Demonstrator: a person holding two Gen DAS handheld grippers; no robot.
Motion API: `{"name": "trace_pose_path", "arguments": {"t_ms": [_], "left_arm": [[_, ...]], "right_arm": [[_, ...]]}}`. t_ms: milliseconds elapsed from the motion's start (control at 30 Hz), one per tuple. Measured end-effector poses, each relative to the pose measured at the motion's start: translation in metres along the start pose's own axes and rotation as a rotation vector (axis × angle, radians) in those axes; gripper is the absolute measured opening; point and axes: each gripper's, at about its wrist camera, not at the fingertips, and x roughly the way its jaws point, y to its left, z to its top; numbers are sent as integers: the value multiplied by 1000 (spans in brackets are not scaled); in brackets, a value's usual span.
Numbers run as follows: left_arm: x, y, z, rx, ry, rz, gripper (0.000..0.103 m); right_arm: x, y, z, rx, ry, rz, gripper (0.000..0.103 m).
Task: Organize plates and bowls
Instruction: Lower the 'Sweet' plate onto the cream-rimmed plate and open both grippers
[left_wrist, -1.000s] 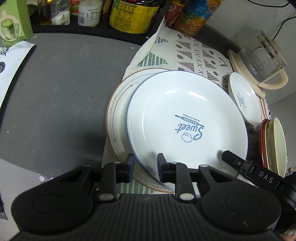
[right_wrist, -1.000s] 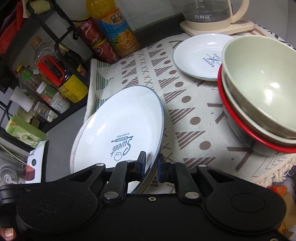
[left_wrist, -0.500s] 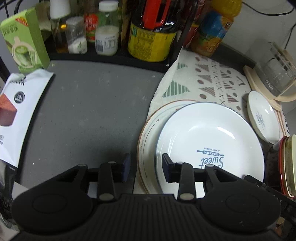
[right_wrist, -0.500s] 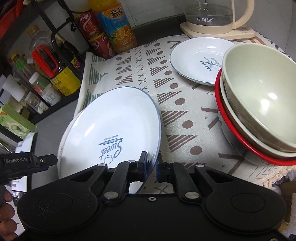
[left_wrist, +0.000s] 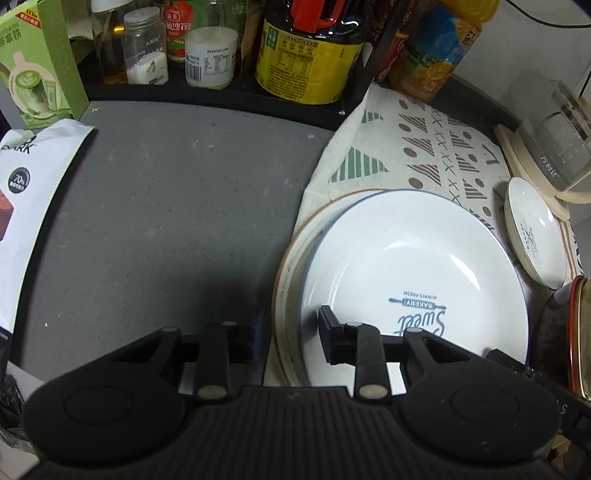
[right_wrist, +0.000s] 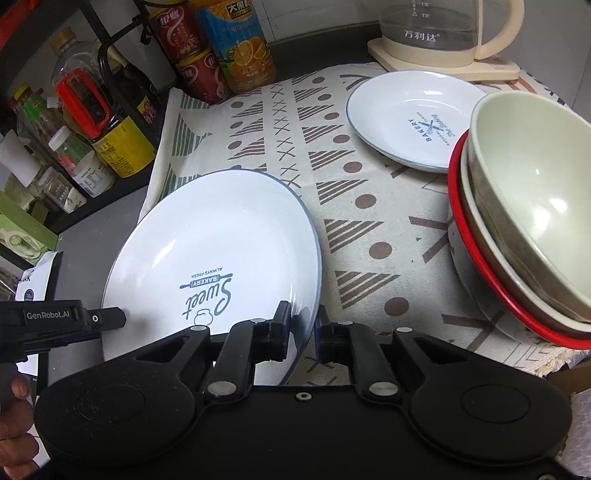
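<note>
A large white "Sweet Bakery" plate (left_wrist: 413, 273) lies on a bigger brown-rimmed plate (left_wrist: 291, 258) on the patterned cloth. It also shows in the right wrist view (right_wrist: 207, 251). My left gripper (left_wrist: 290, 330) is open, its fingers straddling the near-left rims of both plates. My right gripper (right_wrist: 303, 332) has its jaws on either side of the white plate's near-right rim, slightly apart. A small white plate (right_wrist: 410, 118) lies at the back. A stack of bowls (right_wrist: 524, 214), cream on red-rimmed, stands at the right.
A glass kettle (right_wrist: 447, 33) stands at the back right. A black rack with bottles and jars (left_wrist: 306, 48) runs along the back. A green box (left_wrist: 40, 62) and a white pouch (left_wrist: 29, 206) lie at the left on the grey counter (left_wrist: 166, 206).
My left gripper has opened off the plates' rim and drawn back to the left. The white plate has come down from a tilt onto the brown-rimmed plate. My right gripper's jaws have loosened.
</note>
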Motion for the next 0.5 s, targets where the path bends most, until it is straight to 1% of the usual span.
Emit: {"name": "trace_pose_path", "arguments": {"t_ms": [67, 100, 200, 333, 433, 467, 500], "left_arm": [[0, -2, 2, 14, -7, 17, 26], [0, -1, 3, 7, -11, 22, 21], [2, 2, 5, -14, -7, 8, 17], [2, 0, 3, -12, -16, 20, 17], [-2, -2, 3, -15, -21, 45, 17], [-4, -3, 3, -16, -25, 55, 17], [-7, -3, 3, -17, -33, 62, 21]], "right_arm": [[3, 0, 0, 9, 9, 5, 13], [4, 1, 0, 6, 9, 3, 13], [4, 2, 0, 0, 9, 12, 13], [5, -1, 1, -2, 18, 19, 13], [-2, -4, 3, 9, 14, 21, 13], [-7, -5, 3, 7, 4, 25, 16], [-10, -6, 4, 3, -5, 34, 17]]}}
